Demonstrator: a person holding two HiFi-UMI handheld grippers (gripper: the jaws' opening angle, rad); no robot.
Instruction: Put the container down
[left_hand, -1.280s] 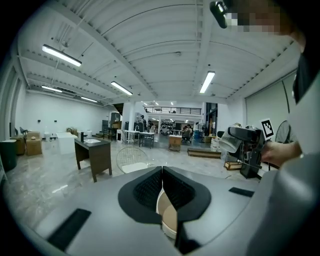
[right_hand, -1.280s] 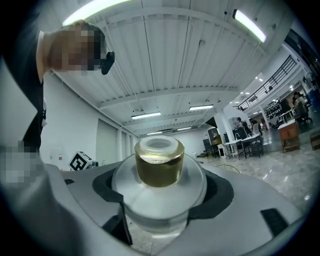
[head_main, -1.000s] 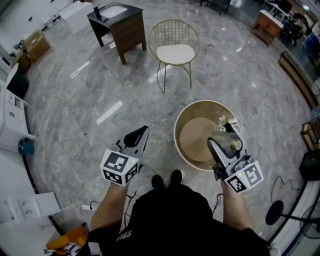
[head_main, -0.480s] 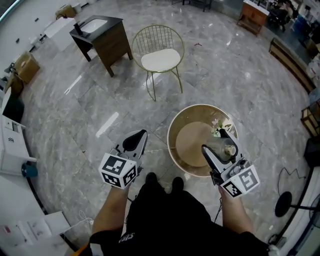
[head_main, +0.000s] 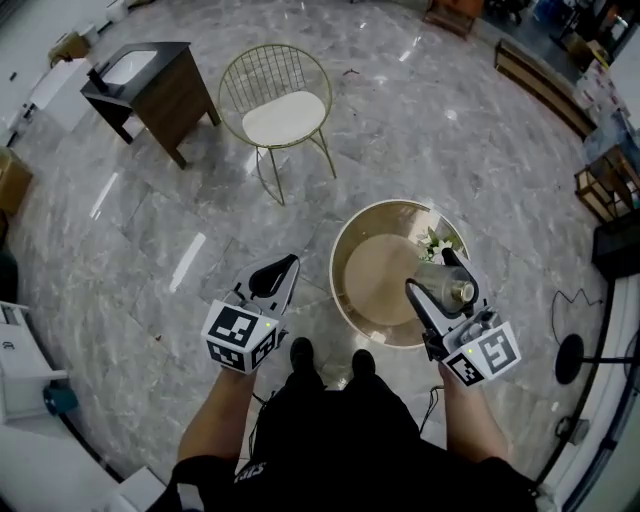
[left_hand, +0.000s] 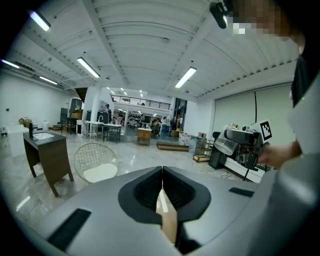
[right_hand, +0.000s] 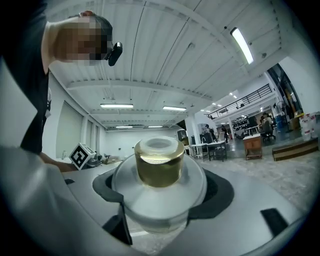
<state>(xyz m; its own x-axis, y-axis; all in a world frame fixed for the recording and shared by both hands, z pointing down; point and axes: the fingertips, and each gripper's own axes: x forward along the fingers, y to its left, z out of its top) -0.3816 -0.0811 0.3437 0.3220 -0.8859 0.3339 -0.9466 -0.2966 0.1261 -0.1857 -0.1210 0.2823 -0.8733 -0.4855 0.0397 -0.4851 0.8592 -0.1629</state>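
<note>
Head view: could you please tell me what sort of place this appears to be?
Probably a large showroom-like hall, perhaps for furniture: a wide polished marble floor, a gold wire chair standing alone, and a dark vanity cabinet with a basin set out on open floor.

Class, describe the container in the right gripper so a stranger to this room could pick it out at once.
Find the round gold-rimmed table on the marble floor. Over its right edge, the right gripper clamps a clear container. Its amber cap sets it apart from the white flowers beside it.
</note>
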